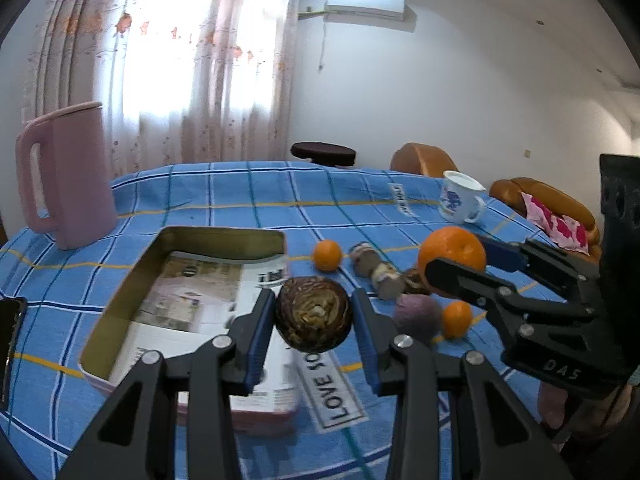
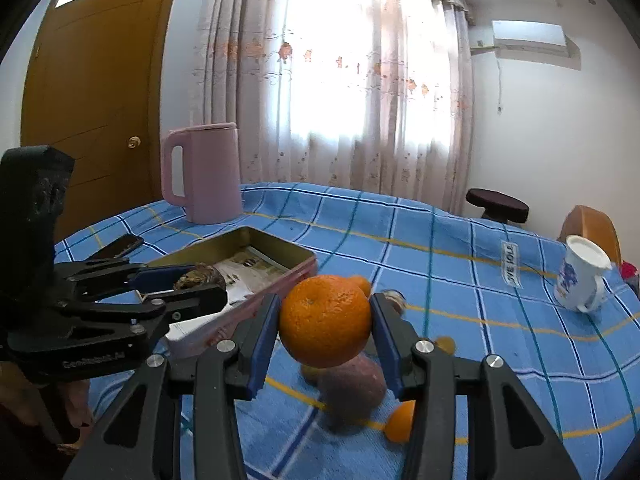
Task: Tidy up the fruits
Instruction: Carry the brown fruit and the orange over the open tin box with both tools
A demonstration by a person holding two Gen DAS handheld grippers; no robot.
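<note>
My left gripper [image 1: 313,316] is shut on a dark brown round fruit [image 1: 313,314] and holds it above the near right corner of the open metal tin [image 1: 120,312]. My right gripper [image 2: 325,318] is shut on a large orange [image 2: 325,320] and holds it above the cloth, right of the tin [image 2: 276,280]. In the left wrist view the right gripper [image 1: 460,258] shows with the orange [image 1: 452,254]. In the right wrist view the left gripper [image 2: 180,280] shows with the brown fruit [image 2: 200,276]. On the cloth lie two small oranges [image 1: 327,255] [image 1: 457,319], a purple fruit [image 1: 416,316] and brownish pieces [image 1: 376,270].
A pink jug [image 1: 66,176] stands at the table's far left. A white mug [image 1: 460,197] stands at the far right. A dark phone [image 2: 120,246] lies left of the tin. Printed paper [image 1: 200,300] lines the tin. Brown chairs [image 1: 424,159] and a stool [image 1: 323,153] stand beyond the table.
</note>
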